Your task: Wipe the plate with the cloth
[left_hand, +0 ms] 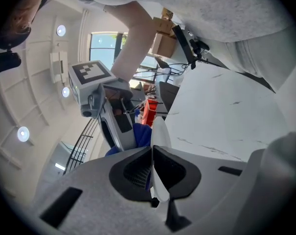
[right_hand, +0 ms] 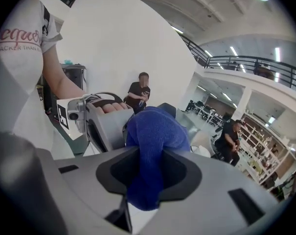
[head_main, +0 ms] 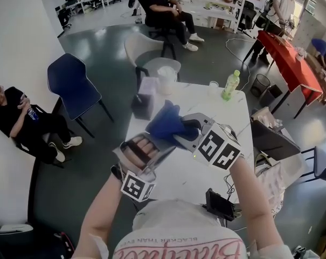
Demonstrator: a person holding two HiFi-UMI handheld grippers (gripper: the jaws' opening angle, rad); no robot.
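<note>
My left gripper [left_hand: 153,156] is shut on the rim of a white plate [left_hand: 160,131], which stands edge-on between its jaws. A blue cloth [right_hand: 155,136] is bunched between the jaws of my right gripper [right_hand: 146,173], which is shut on it. In the head view both grippers meet above the white table [head_main: 227,117]. There the left gripper [head_main: 154,151] is at lower left, the right gripper [head_main: 191,129] beside it, and the blue cloth [head_main: 166,122] lies against the plate's far side. In the left gripper view, the cloth [left_hand: 140,133] shows just behind the plate.
A green bottle [head_main: 230,85], a clear cup [head_main: 213,85], a white tub [head_main: 167,79] and a dark box [head_main: 144,100] stand at the table's far end. A black device [head_main: 222,204] sits at the near edge. A blue chair [head_main: 74,82] and seated people are to the left and beyond.
</note>
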